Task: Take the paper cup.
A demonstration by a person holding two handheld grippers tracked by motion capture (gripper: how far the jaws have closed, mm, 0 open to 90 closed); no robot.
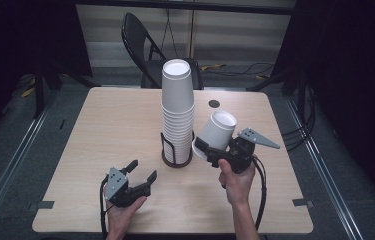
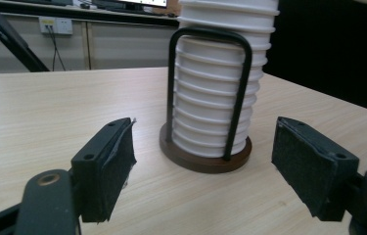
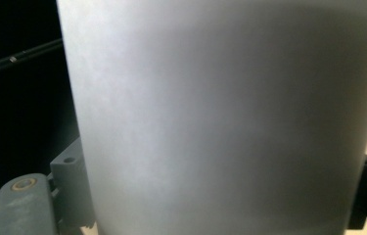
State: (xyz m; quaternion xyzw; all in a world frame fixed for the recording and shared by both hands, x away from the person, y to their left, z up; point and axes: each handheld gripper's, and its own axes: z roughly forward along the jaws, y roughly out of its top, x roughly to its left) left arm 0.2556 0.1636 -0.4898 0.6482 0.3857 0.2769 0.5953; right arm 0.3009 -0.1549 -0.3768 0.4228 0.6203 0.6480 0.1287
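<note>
Pale wood table fills the middle of the frame, with a tall cup stack in its wire holder at centre. Just right of it, the right gripper clamps a single white cup, tilted; the left gripper, lower left, stands wide and empty. Probably best to bring the cup upright before setting it down, clear of the stack.

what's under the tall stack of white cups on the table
A round dark wooden base sits under the stack of cups, on the table. Black wire hoops rise from it around the lower cups. The base's top is covered by the cups.
</note>
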